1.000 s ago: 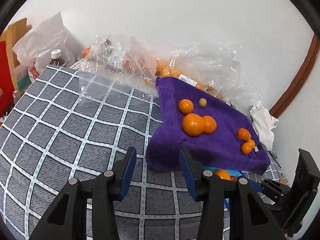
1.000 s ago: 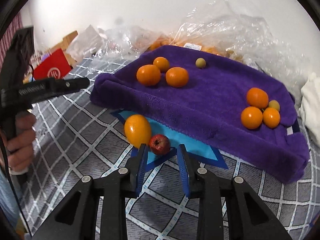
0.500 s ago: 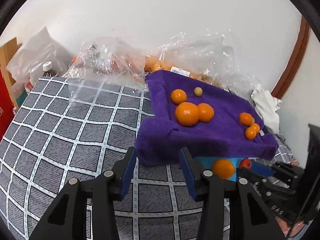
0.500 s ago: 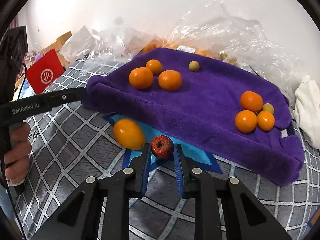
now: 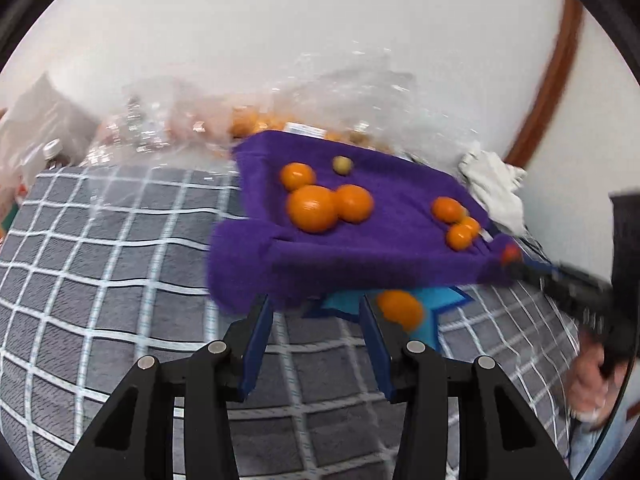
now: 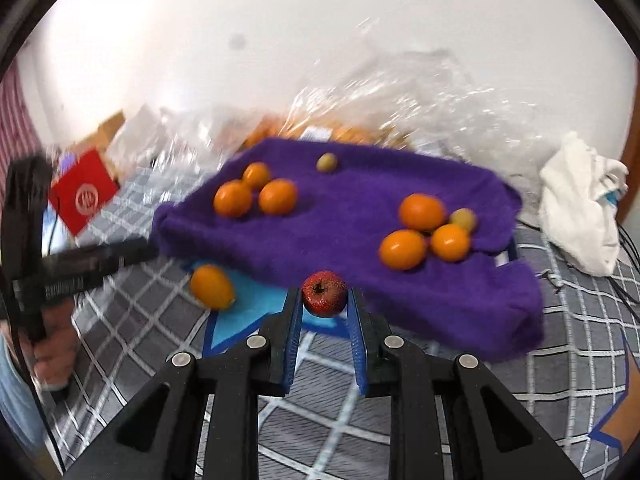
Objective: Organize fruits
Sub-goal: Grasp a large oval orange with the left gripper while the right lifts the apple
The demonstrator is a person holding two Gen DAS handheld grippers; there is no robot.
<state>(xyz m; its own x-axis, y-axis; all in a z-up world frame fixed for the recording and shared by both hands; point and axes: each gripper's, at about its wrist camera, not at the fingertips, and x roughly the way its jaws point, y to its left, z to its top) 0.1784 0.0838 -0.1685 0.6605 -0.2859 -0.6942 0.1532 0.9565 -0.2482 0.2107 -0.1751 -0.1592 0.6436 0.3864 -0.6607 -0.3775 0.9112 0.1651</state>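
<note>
- My right gripper (image 6: 323,300) had its jaws pinched on the small red apple (image 6: 324,293), the fruit sitting right at my fingertips with its stem dimple turned toward the camera
- A second back those jaws stood apart with the apple lying on the blue mat (image 6: 256,300) just ahead of them; half a second back they were closing round it; now it rode clear of the mat, lifted
- Straight ahead of the held apple, and a little above it in the right wrist view, lay the near folded edge of the purple towel (image 6: 360,264); I judged the coming move turned on carrying the apple forward over that edge
- The apple is nearly round, so no long axis mattered for setting it down
- On the towel, ahead and to the right of my right jaws, sat a cluster of oranges (image 6: 404,249) with a small yellowish fruit (image 6: 464,219); ahead and to the left sat three more oranges (image 6: 277,197)
- Left of my right jaws one oval orange fruit (image 6: 212,286) lay on the mat, not yet gathered
- My left gripper (image 5: 316,340) had its jaws spread and empty; the towel's corner lay just beyond them and that oval fruit (image 5: 400,310) just past my right finger, so my left hand was the nearer one for it
- Since a second ago my left view had swung so that the oval fruit came into plain sight
</note>
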